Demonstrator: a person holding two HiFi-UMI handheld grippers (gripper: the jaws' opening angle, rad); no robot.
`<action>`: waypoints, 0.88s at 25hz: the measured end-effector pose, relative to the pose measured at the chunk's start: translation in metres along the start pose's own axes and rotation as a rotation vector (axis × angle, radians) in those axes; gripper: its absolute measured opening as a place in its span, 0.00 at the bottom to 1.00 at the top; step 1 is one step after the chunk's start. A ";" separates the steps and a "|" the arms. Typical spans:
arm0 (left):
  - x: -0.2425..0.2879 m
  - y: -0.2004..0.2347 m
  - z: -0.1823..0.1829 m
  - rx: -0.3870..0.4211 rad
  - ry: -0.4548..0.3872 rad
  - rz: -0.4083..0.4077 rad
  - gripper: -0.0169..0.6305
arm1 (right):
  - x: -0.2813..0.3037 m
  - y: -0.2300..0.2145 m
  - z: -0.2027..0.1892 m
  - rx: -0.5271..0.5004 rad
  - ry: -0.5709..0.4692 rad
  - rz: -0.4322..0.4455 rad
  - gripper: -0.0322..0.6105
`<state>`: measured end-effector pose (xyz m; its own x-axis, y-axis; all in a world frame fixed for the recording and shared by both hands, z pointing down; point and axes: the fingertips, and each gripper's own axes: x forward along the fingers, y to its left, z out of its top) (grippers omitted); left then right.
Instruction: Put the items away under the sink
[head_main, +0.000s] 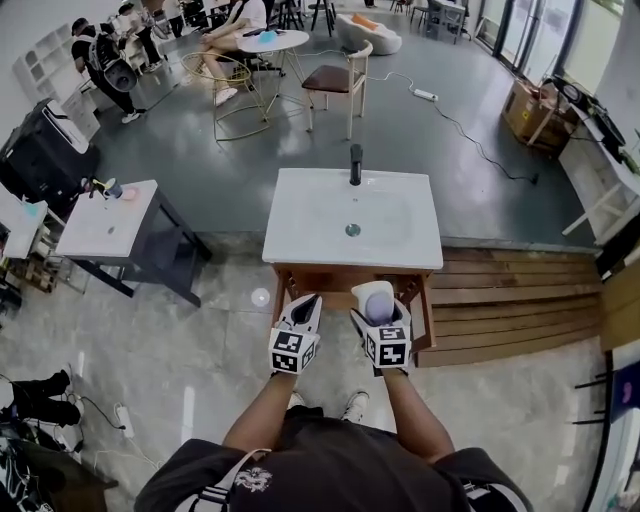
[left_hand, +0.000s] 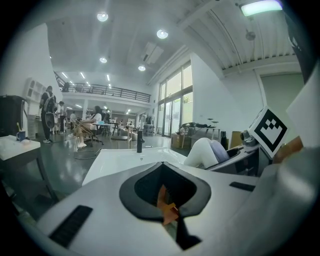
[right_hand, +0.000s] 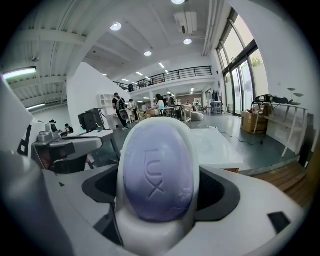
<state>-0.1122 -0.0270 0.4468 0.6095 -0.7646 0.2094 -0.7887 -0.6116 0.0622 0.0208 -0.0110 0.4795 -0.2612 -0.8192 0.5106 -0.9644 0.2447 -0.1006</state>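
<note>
Held L gripper (head_main: 311, 300) at near edge of sink (head_main: 300, 225), jaws together, nothing betw. them. Just right of it, had R gripper (head_main: 377, 302) clamped on white dish (right_hand: 150, 235) w/ purple soap (right_hand: 157, 175), upright betw. jaws, over wooden stand (head_main: 335, 279).

Glossy white sink (head_main: 310, 215); smooth, matt lilac soap (right_hand: 155, 172); brown wooden cabinet (head_main: 330, 281).

White left claw (head_main: 308, 300) and right claw (head_main: 380, 306), checker-marked; black shirt (head_main: 340, 472)
</note>
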 end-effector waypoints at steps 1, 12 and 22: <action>0.000 0.004 -0.002 0.005 0.003 -0.007 0.02 | 0.004 0.004 0.002 -0.002 -0.003 0.001 0.76; 0.010 0.050 -0.031 -0.024 0.048 -0.064 0.02 | 0.044 0.028 -0.004 0.002 0.007 -0.024 0.76; 0.075 0.051 -0.107 -0.068 0.051 -0.072 0.02 | 0.108 -0.007 -0.072 0.026 0.045 -0.076 0.76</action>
<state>-0.1158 -0.0937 0.5697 0.6610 -0.7072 0.2510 -0.7480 -0.6478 0.1446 0.0024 -0.0640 0.5970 -0.1853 -0.8107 0.5554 -0.9823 0.1687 -0.0814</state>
